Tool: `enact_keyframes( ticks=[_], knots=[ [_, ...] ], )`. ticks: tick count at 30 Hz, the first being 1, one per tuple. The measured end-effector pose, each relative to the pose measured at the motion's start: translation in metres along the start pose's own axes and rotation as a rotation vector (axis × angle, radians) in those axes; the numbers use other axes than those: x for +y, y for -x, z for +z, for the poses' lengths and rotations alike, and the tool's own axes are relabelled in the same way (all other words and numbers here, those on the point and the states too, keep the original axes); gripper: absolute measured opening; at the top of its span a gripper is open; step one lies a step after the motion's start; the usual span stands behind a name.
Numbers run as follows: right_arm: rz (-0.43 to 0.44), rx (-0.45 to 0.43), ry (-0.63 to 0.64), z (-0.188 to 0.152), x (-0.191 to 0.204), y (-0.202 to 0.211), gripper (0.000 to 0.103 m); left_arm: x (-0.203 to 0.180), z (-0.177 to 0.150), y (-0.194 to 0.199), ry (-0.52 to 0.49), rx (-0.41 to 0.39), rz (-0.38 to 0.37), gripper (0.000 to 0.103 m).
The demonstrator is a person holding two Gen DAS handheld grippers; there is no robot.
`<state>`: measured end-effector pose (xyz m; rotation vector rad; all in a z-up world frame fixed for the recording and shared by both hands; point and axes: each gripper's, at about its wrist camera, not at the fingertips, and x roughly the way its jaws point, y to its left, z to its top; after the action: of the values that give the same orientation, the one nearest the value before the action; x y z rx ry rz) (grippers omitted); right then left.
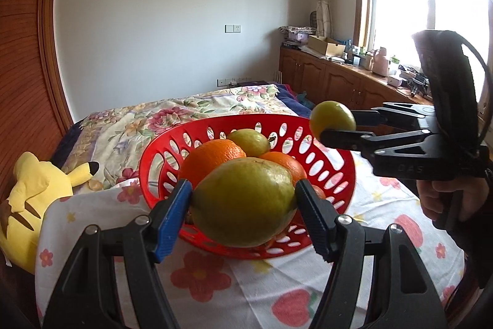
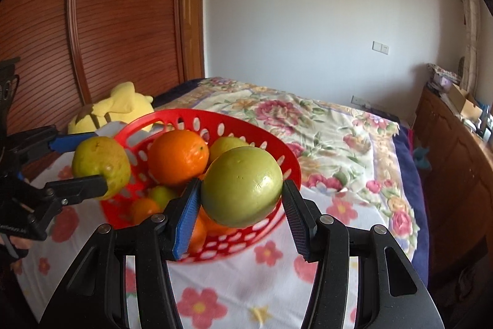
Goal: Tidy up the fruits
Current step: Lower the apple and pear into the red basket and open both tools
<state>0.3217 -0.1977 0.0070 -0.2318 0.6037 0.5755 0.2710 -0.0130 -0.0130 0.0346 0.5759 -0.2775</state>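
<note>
- The red basket, plastic with oval holes in its wall, sits on a flower-print cloth.
- Inside lie oranges, round and bright, and a small yellow-green fruit at the far side; more fruit lies lower down, partly hidden.
- A large pear-shaped green-yellow fruit is held in the air at the basket's near rim, clamped at both sides.
- A smooth round green fruit is likewise clamped above the basket's edge.
</note>
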Motion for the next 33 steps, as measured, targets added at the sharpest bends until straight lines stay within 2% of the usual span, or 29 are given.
enact_keyframes(
  ticks=[7,9,10,11,14,23,33],
  knots=[
    [0.000,0.042,0.004,0.000,-0.011,-0.037,0.054,0.003,0.003,-0.018,0.022,0.004,0.004,0.067],
    [0.005,0.050,-0.004,-0.001,-0.013,-0.043,0.054,0.004,0.003,-0.022,0.025,0.004,-0.001,0.061],
    [0.007,0.051,-0.004,-0.001,-0.013,-0.045,0.054,0.003,0.004,-0.022,0.023,0.002,-0.004,0.049],
    [0.009,0.053,0.000,-0.001,-0.013,-0.047,0.054,0.003,0.005,-0.022,0.019,-0.004,0.007,0.044],
    [0.020,0.052,0.007,-0.003,-0.012,-0.048,0.054,0.000,0.010,-0.025,-0.001,0.000,0.019,0.040],
    [0.024,0.053,0.024,-0.007,-0.004,-0.046,0.054,0.000,0.011,-0.025,0.001,0.003,0.021,0.040],
    [0.015,0.023,-0.035,-0.012,-0.006,-0.022,0.055,-0.002,0.006,-0.015,0.001,0.006,0.038,0.042]
  ],
)
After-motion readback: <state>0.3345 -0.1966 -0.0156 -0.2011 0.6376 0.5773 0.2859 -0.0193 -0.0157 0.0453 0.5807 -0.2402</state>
